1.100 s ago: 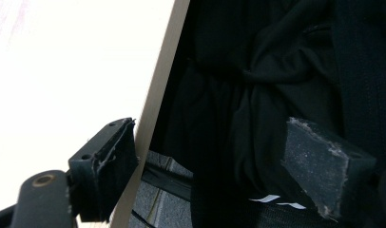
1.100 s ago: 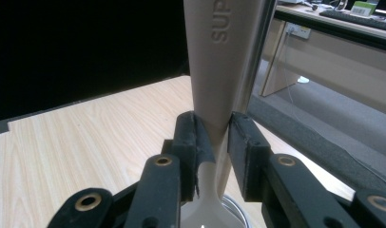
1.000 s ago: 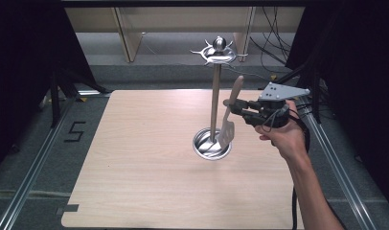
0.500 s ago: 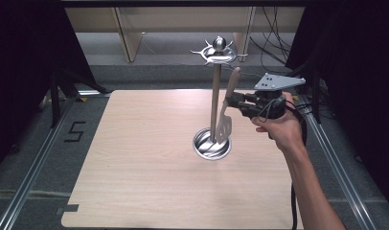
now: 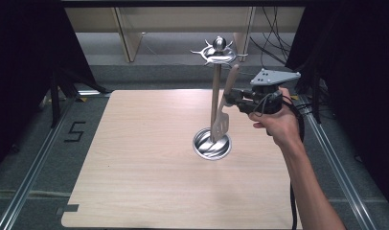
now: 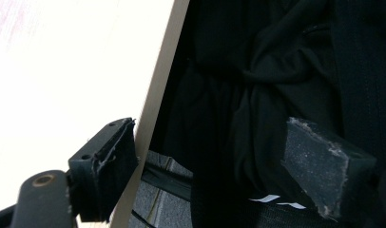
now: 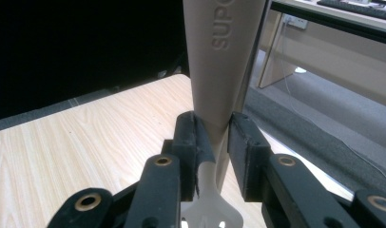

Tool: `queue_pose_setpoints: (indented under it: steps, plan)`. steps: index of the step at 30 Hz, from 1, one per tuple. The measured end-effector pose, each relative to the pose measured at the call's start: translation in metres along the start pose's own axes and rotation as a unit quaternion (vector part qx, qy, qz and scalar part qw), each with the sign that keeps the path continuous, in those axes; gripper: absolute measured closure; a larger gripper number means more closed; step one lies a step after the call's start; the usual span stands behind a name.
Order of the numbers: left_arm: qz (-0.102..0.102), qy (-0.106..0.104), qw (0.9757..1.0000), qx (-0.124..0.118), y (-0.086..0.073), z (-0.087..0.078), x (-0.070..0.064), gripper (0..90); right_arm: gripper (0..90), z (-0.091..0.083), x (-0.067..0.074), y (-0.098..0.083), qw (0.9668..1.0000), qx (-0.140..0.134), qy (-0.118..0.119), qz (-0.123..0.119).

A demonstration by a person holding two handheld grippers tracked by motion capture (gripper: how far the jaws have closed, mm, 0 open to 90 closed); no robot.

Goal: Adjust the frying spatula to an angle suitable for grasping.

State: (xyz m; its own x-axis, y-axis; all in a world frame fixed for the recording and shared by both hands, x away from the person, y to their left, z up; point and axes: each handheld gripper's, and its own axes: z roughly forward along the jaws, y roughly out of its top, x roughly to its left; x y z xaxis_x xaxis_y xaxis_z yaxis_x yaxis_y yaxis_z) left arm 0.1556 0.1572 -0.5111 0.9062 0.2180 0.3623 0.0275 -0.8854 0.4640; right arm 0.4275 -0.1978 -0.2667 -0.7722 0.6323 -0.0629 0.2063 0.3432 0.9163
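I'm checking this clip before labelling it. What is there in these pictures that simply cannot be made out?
- Right gripper view: the beige plastic slotted spatula has its handle top cut off by the upper edge, and its blade is hidden behind the right tongs.
- High view: the hooks on the steel utensil stand are too small to read.
- Left gripper view: black cloth hides whatever lies beyond the left tongs.

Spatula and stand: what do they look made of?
Spatula: probably matte beige plastic or silicone; the handle is smooth and evenly coloured, with raised moulded lettering in the right gripper view. Stand: apparently polished metal; its round base and knobbed top give bright reflections. The right gripper clamps the handle.
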Motion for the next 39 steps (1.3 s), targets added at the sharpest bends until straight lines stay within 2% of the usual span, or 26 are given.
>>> queue_pose_setpoints:
  steps: [1, 8, 11, 17, 19, 28, 31, 39]
  plan:
    - [0.000, 0.000, 1.0000, 0.001, 0.0001, -0.0001, 0.0000, 17.8, 74.4, 0.0004, -0.0018, 0.0009, 1.0000, 0.002, 0.001, -0.006]
    - [0.000, 0.000, 1.0000, 0.001, -0.0002, 0.0001, -0.0001, 17.7, 74.4, 0.0042, 0.0002, 0.0043, 1.0000, 0.004, -0.009, 0.002]
    - [0.001, 0.000, 1.0000, 0.001, 0.0002, -0.0004, -0.0001, 17.7, 74.4, 0.0054, -0.0013, 0.0071, 0.9999, 0.013, -0.006, -0.004]
    - [0.000, 0.000, 1.0000, 0.001, -0.0002, -0.0002, 0.0000, 17.7, 74.4, 0.0060, -0.0015, 0.0079, 0.9998, 0.012, -0.010, -0.012]
    - [0.001, -0.001, 1.0000, 0.002, 0.0000, -0.0004, -0.0001, 17.7, 74.3, 0.0053, -0.0013, 0.0074, 0.9998, 0.015, -0.010, -0.002]
    - [0.000, 0.000, 1.0000, 0.002, 0.0000, -0.0003, -0.0001, 17.7, 74.2, 0.0051, -0.0023, 0.0071, 0.9999, 0.011, -0.010, -0.001]
    - [0.002, -0.001, 1.0000, 0.002, 0.0000, -0.0005, 0.0000, 17.7, 74.1, 0.0053, -0.0013, 0.0061, 0.9998, 0.018, -0.008, 0.010]
    - [0.001, -0.001, 1.0000, 0.002, 0.0000, -0.0002, -0.0003, 17.7, 73.9, 0.0060, -0.0020, 0.0049, 0.9999, 0.013, -0.003, 0.010]
